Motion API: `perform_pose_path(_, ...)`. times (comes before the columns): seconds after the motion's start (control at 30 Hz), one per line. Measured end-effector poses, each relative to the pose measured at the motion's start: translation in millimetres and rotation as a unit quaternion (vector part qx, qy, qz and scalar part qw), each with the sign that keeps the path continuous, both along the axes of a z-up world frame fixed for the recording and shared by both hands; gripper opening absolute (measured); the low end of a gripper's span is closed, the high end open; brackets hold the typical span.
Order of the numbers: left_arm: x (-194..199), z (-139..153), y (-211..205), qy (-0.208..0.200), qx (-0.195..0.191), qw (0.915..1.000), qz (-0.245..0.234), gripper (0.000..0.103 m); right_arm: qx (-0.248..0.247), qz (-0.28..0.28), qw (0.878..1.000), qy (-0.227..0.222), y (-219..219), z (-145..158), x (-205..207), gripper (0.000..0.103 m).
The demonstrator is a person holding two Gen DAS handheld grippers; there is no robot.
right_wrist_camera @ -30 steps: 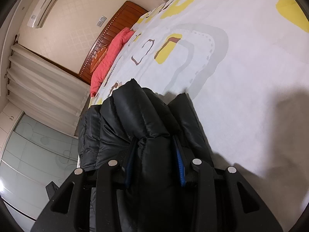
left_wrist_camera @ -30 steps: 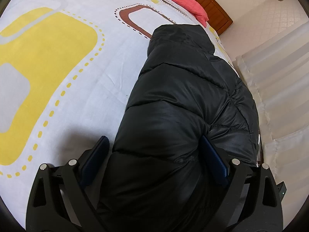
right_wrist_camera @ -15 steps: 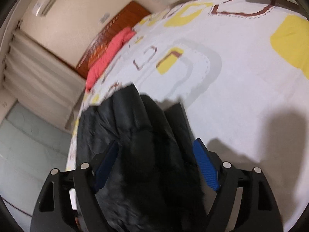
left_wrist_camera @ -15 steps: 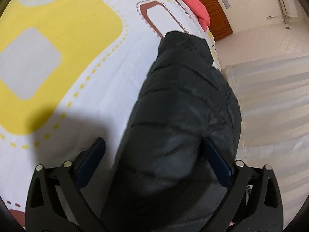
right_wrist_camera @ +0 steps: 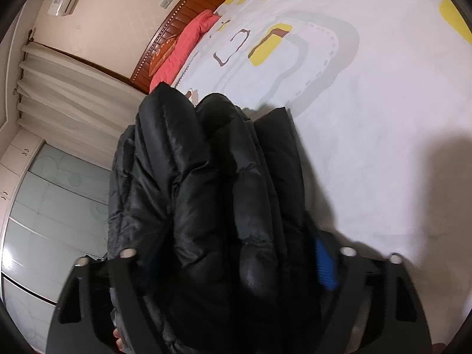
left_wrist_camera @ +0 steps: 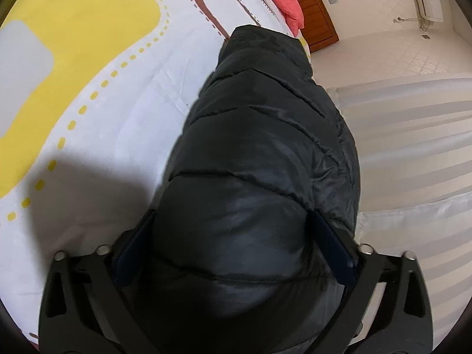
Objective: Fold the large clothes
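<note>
A black puffer jacket lies folded lengthwise near the bed's edge. In the left wrist view its thick end bulges between the fingers of my left gripper. The jaws are closing and both dark blue pads bear on the padding. In the right wrist view the bunched folds of the jacket fill my right gripper, whose jaws are also closing. Its blue right pad lies against the fabric, and the left pad is hidden under it.
The bed sheet is white with yellow, grey and brown shapes and runs on past the jacket. A red pillow and a wooden headboard are at the far end. White curtains hang beside the bed.
The right gripper let go of a thin fold, opened wide, and now closes around a thicker bunch. The left gripper's free left pad has come in against the jacket, and its view rolled.
</note>
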State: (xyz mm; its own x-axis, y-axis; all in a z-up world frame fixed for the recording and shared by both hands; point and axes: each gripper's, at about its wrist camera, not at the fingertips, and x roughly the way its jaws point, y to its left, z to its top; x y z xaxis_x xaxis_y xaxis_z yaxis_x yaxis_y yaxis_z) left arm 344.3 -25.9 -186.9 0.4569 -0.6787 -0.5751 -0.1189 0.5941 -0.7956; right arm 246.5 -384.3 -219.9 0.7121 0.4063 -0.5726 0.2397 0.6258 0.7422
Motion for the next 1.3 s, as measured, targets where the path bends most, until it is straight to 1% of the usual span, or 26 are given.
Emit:
perform_pose_path(0.03, -1.1, 1.9, -2.4, 0.0, 0.005, 1.0, 0.002, 0.085, 0.009, 0.003, 1.0, -0.005, 0.9, -1.2, -1.4, 0.058)
perform_pose_path(0.07, -2.4, 3.8, -4.2, -0.001, 0.011, 0.9999, 0.004, 0.08, 0.023, 0.001, 1.0, -0.009, 1.3, -3.1, -1.4, 0.056)
perform_pose_path(0.13, -5.1, 8.0, -5.9, -0.005, 0.02, 0.9998, 0.005, 0.074, 0.029, -0.001, 0.999, -0.015, 3.4, -2.9, -5.7, 0.048)
perform_pose_path(0.17, -7.4, 12.3, -6.8, -0.01, 0.027, 0.9996, 0.006, 0.071, 0.03, -0.004, 0.999, -0.018, 2.7, -1.2, -7.9, 0.046)
perform_pose_path(0.23, -9.9, 18.0, -5.6, -0.019, 0.037, 0.9991, 0.005, 0.068, 0.027, -0.008, 0.999, -0.026, 6.3, 4.8, -11.8, 0.042)
perform_pose_path(0.33, -12.0, 29.6, 0.5, -0.03, 0.051, 0.9982, 0.011, 0.066, 0.029, -0.005, 0.999, -0.038, 13.8, 13.8, -9.4, 0.039)
perform_pose_path(0.43, -12.2, 40.7, 15.0, -0.042, 0.06, 0.9971, 0.019, 0.065, 0.032, 0.005, 0.998, -0.05, 29.8, 24.1, 0.3, 0.038)
perform_pose_path(0.57, -7.1, 56.1, 45.8, -0.053, 0.071, 0.9952, 0.04, 0.065, 0.048, 0.026, 0.997, -0.058, 54.2, 30.8, 25.1, 0.038)
perform_pose_path(0.7, 3.6, 69.4, 79.7, -0.056, 0.083, 0.9934, 0.057, 0.065, 0.067, 0.043, 0.995, -0.062, 80.5, 31.7, 53.0, 0.038)
perform_pose_path(0.8, 12.6, 73.1, 98.2, -0.059, 0.096, 0.9917, 0.063, 0.065, 0.09, 0.049, 0.993, -0.061, 99.2, 26.7, 75.4, 0.038)
perform_pose_path(0.9, 23.4, 68.2, 109.8, -0.051, 0.102, 0.9911, 0.068, 0.065, 0.094, 0.052, 0.993, -0.053, 112.6, 20.3, 92.6, 0.038)
perform_pose_path(0.93, 27.7, 65.2, 111.8, -0.046, 0.103, 0.9912, 0.069, 0.065, 0.093, 0.053, 0.993, -0.05, 113.2, 18.1, 92.4, 0.038)
perform_pose_path(1.07, 39.0, 45.8, 118.8, -0.026, 0.1, 0.9921, 0.071, 0.065, 0.084, 0.053, 0.994, -0.034, 121.2, 5.6, 102.1, 0.038)
perform_pose_path(1.2, 43.7, 37.1, 122.7, -0.033, 0.102, 0.9918, 0.068, 0.068, 0.087, 0.049, 0.995, -0.03, 122.1, -5.9, 101.6, 0.038)
perform_pose_path(1.3, 39.0, 36.1, 125.1, -0.036, 0.096, 0.9923, 0.069, 0.07, 0.078, 0.054, 0.995, -0.029, 124.0, -3.4, 99.9, 0.04)
